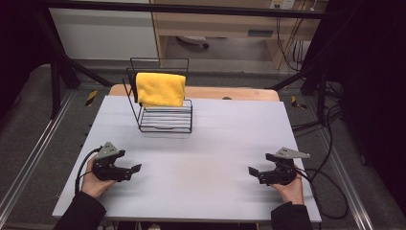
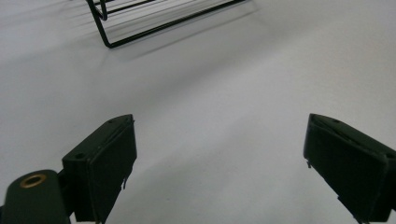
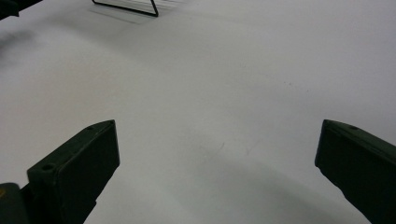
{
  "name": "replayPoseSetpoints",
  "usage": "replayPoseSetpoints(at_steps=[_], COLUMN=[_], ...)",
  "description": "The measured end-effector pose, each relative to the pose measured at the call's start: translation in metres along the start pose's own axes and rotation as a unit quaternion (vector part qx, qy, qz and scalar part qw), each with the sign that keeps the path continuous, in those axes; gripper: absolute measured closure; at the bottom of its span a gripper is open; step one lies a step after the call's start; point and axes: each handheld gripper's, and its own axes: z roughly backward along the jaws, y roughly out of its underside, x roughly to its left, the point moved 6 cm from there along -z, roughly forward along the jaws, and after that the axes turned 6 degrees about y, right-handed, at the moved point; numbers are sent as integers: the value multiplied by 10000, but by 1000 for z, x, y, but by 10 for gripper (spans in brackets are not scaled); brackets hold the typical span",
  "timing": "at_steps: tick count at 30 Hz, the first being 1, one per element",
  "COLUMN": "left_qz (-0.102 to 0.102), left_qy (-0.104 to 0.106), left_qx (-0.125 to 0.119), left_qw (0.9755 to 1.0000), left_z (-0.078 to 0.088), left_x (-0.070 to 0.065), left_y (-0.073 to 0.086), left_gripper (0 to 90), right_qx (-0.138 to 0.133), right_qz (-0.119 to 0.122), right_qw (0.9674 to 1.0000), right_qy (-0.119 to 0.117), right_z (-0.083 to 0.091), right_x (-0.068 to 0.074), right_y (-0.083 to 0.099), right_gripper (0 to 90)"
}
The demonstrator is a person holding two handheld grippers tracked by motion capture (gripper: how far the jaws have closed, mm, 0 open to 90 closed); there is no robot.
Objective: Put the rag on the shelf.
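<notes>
High view: left gripper (image 1: 125,168) and right gripper (image 1: 262,173) rest low on the grey table (image 1: 225,139), tips aimed inward at each other, both spread and holding nothing. Yellow towel (image 1: 160,89) hangs folded over the top bar of the black wire rack (image 1: 163,112), ahead of both claws and well apart; the left one is nearer. Towel's long axis runs side to side along the bar, folds dropping down.

Left gripper view: jaws wide apart, bare table between; rack base (image 2: 154,23) ahead, left of centre.

Right gripper view: jaws wide apart, nothing between; rack corner (image 3: 135,8) far ahead-left.
</notes>
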Motion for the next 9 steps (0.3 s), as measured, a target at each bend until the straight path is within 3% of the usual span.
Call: replayPoseSetpoints(at_steps=[9], left_qz=[-27], left_qy=[41], left_qx=[21], left_qw=[10000], left_z=[1], left_x=[-2], left_y=[4], left_gripper=[93], right_qx=[20], right_qz=[51], right_qw=[10000], right_qy=[-44], right_z=[0], right_x=[1], right_y=[2], right_gripper=[4])
